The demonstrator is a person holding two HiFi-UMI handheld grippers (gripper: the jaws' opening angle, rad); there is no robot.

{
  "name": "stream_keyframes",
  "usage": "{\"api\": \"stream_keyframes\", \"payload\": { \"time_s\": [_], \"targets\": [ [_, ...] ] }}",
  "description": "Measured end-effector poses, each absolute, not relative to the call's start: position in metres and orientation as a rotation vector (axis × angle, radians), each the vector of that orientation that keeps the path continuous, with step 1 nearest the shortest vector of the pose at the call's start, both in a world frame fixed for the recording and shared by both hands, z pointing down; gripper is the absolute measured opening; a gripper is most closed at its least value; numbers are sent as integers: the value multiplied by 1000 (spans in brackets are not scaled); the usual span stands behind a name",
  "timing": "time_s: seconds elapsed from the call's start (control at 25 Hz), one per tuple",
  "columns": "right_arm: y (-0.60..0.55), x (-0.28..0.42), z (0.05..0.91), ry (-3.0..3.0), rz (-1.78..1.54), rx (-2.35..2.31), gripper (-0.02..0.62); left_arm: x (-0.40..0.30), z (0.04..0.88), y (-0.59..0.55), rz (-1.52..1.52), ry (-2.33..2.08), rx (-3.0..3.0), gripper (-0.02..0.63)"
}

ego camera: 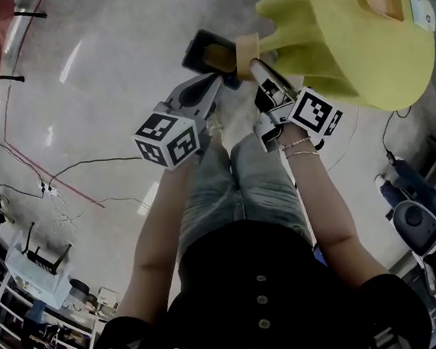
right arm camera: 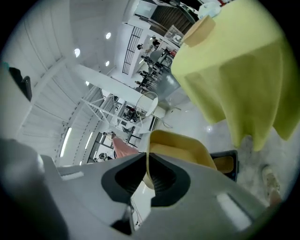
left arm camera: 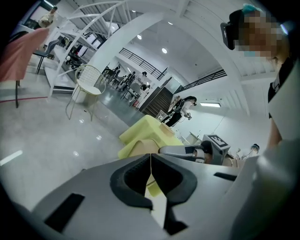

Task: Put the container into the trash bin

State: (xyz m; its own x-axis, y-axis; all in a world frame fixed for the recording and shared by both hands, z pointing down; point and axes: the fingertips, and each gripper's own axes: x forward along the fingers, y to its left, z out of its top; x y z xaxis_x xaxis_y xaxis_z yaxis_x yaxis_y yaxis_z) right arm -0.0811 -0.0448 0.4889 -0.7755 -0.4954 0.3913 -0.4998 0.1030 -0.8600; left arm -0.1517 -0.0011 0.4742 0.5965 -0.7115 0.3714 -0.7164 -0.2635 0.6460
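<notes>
Head view: the person looks down past their jeans at 2 grippers held out ahead over a pale floor. The left gripper (ego camera: 216, 86) points toward 1 o'clock and the right gripper (ego camera: 256, 66) toward 11 o'clock, so their tips meet at the tan container (ego camera: 246, 48), which is held off the floor between them. At 9 o'clock from the container, partly hidden by it, is the black trash bin (ego camera: 198, 47), with something tan showing inside. A table under a yellow cloth (ego camera: 358, 34) fills the frame at 2 o'clock.

Left gripper view: the left gripper's (left arm camera: 150, 161) jaws are pressed together on a thin pale edge. It appears to be the rim of the container (left arm camera: 140, 147), whose tan body shows just beyond the jaws at 12 o'clock. The right gripper (left arm camera: 183, 151) reaches in from 3 o'clock, and a white chair (left arm camera: 89, 82) stands far off at 10 o'clock.

Right gripper view: the right gripper's (right arm camera: 147, 171) jaws are nearly closed, pinching the container's (right arm camera: 183, 147) thin wall, with 1 pad inside and 1 outside. The trash bin (right arm camera: 233, 157) is beyond the container at 3 o'clock, on the floor. The yellow cloth (right arm camera: 239, 70) hangs at 1 o'clock.
</notes>
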Motion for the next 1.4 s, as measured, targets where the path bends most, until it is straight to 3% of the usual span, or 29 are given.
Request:
{"api": "stream_keyframes", "payload": {
  "time_s": [1.24,1.28,1.36,1.4],
  "targets": [
    [-38,-91,595,-2168,1938,1182,22,-161,566,15,46,-1238,1863,14],
    [-39,-94,594,-2185,1930,1176,48,-161,566,16,45,-1239,1860,14],
    [-40,-101,592,-2198,1907,1159,237,-162,568,18,46,-1239,1854,14],
    [-40,-103,592,-2198,1894,1149,275,-163,568,18,46,-1239,1853,14]
  ]
}}
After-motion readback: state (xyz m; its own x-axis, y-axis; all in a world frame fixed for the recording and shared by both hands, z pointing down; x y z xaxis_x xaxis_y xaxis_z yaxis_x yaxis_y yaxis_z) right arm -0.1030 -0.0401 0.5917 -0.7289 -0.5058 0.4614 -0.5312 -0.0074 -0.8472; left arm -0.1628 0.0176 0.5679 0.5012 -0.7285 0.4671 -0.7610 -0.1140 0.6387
